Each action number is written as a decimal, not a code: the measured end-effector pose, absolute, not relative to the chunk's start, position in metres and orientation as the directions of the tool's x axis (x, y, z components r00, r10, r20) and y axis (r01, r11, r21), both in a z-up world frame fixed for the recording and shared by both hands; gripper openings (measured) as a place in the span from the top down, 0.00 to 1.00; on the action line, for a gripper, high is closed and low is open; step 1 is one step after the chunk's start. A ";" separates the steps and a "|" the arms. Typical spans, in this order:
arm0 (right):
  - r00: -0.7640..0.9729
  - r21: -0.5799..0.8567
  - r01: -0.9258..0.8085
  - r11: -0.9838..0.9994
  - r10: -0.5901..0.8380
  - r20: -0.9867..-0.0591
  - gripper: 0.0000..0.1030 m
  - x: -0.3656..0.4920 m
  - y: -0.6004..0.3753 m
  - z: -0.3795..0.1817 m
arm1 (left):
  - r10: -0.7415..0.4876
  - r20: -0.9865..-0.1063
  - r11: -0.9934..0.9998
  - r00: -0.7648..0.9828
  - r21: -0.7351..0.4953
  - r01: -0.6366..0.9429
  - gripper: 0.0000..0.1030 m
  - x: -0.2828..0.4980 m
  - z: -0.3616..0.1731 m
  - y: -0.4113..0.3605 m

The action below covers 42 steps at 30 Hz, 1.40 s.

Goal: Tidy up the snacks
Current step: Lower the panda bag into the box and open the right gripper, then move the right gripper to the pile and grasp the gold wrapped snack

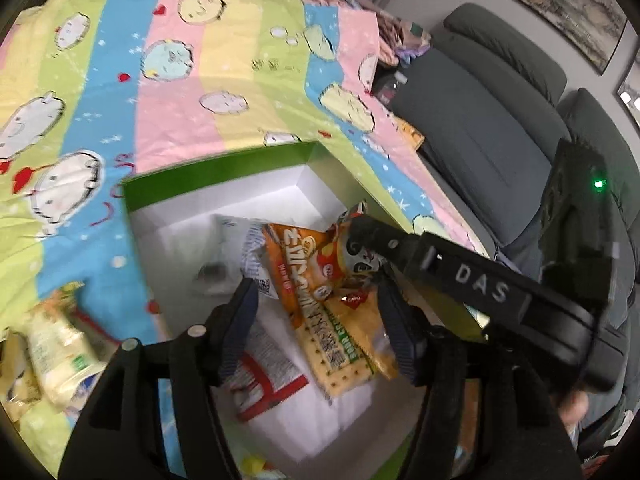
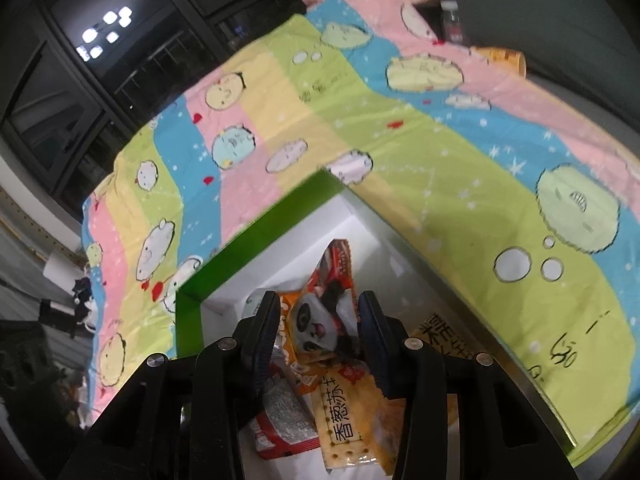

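Inside the green-rimmed box, several snack packets already lie, the right gripper clamped on a panda packet above them and the left gripper parted, holding nothing, while loose snacks remain outside on the cloth.

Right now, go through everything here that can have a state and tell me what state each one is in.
Green box: open, no lid on, partly filled with snacks.
Panda packet: between the right gripper's jaws, gripped over the box.
Cracker packet: sealed, lying in the box.
Red-and-white packet: lying in the box.
Left gripper: open, empty, above the box.
Right gripper: shut on the panda packet.
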State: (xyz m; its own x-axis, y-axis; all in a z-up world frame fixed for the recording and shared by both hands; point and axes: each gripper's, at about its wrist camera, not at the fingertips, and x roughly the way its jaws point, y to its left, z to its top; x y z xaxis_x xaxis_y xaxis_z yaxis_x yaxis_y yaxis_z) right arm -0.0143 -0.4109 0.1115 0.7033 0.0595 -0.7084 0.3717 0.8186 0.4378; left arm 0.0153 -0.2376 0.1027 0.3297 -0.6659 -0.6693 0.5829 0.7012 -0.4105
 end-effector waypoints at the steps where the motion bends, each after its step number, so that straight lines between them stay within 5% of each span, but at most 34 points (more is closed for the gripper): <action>1: 0.709 0.433 0.370 0.822 0.051 -0.703 0.57 -0.016 -0.410 0.115 | -0.663 -0.665 0.708 0.344 -0.405 0.579 0.36 0.012 0.107 -0.230; 15: 0.764 0.287 0.259 0.922 -0.014 -0.645 0.55 -0.028 -0.337 0.154 | -0.508 -0.643 0.861 0.573 -0.374 0.344 0.19 -0.022 0.123 -0.064; 19: 0.769 0.253 0.201 0.947 0.008 -0.639 0.35 -0.028 -0.308 0.158 | -0.416 -0.672 0.906 0.612 -0.361 0.219 0.17 -0.022 0.107 -0.013; 24: 0.737 0.274 0.075 0.959 0.132 -0.663 0.30 -0.021 -0.268 0.153 | -0.328 -0.707 0.931 0.626 -0.356 0.085 0.17 -0.017 0.077 0.029; 29: 0.598 0.392 -0.041 0.919 0.337 -0.727 0.28 0.004 -0.226 0.128 | -0.330 -0.743 0.925 0.583 -0.379 0.041 0.17 -0.003 0.057 0.047; 42: 0.338 0.476 -0.069 0.877 0.469 -0.816 0.33 0.068 -0.145 0.073 | -0.450 -0.735 0.875 0.507 -0.477 0.084 0.21 0.010 0.033 0.027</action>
